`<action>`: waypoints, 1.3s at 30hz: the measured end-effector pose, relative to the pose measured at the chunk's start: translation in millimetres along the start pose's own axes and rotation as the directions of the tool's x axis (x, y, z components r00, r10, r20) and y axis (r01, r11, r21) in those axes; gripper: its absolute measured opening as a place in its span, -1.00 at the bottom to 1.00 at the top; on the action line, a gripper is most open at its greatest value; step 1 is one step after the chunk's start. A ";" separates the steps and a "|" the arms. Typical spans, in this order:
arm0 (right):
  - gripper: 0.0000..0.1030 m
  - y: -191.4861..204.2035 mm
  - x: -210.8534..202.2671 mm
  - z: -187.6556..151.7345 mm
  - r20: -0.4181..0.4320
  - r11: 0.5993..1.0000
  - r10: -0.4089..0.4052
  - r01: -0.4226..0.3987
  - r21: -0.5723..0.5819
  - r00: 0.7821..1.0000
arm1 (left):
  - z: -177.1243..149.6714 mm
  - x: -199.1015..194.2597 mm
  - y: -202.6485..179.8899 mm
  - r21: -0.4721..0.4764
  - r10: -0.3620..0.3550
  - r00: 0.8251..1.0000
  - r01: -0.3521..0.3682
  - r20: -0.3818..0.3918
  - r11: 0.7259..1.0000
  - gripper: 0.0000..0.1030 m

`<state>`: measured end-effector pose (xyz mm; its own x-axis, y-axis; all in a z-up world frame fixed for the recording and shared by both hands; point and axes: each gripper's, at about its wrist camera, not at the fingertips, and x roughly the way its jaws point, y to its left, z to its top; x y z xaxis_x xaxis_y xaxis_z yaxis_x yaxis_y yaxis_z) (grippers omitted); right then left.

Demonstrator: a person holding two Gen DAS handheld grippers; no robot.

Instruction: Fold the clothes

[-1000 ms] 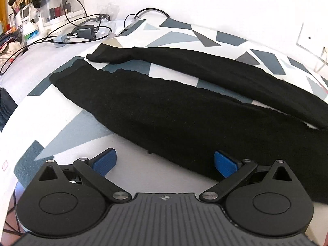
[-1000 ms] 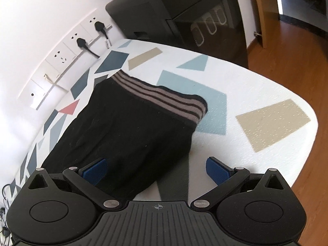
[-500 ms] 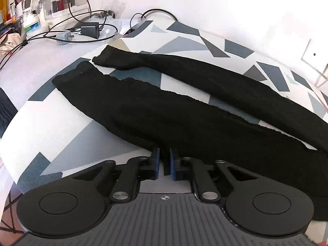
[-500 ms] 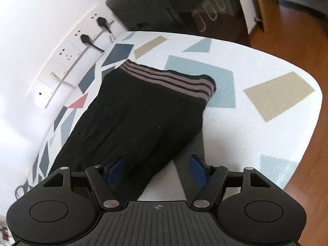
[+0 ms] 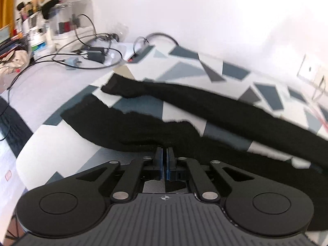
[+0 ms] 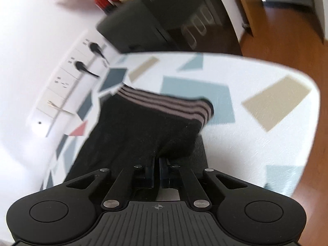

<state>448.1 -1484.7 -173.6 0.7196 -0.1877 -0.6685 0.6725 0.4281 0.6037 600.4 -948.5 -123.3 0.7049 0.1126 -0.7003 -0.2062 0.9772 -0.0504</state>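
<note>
Lying flat on your patterned tabletop [image 5: 184,61] are the black pants [image 5: 205,110], legs spread apart. Your left claw [image 5: 164,153] pinches the near leg's edge. Your right claw [image 6: 156,162] pinches the cloth near the striped waistband [image 6: 168,104]. Tangled cables [image 5: 86,55] sit past the leg ends.

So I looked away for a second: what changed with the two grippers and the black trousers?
Both closed: the left gripper pinched the near edge of a leg of the black trousers, the right gripper the edge below the striped waistband. The trousers remain spread on the patterned table.
</note>
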 end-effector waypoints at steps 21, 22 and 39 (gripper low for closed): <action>-0.94 75.6 -4.7 45.5 0.101 0.994 0.057 -0.047 -0.104 0.993 | 82.0 16.0 -15.2 -0.054 -0.175 0.980 0.181 0.098 0.982 -0.94; -0.94 80.4 0.5 47.9 0.106 0.993 0.057 -0.046 -0.107 0.993 | 86.5 21.1 -19.9 -0.043 -0.178 0.980 0.183 0.093 0.982 -0.94; -0.27 117.0 145.9 76.8 -0.027 0.980 -0.067 0.061 -0.188 0.997 | 108.7 151.0 -97.8 0.142 0.071 0.988 -0.051 -0.139 0.989 -0.58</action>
<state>645.1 -1529.9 -167.1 0.6677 -0.1919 -0.7192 0.6708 0.5741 0.4696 800.8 -1007.4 -146.7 0.5874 0.1553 -0.7943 -0.1431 0.9859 0.0869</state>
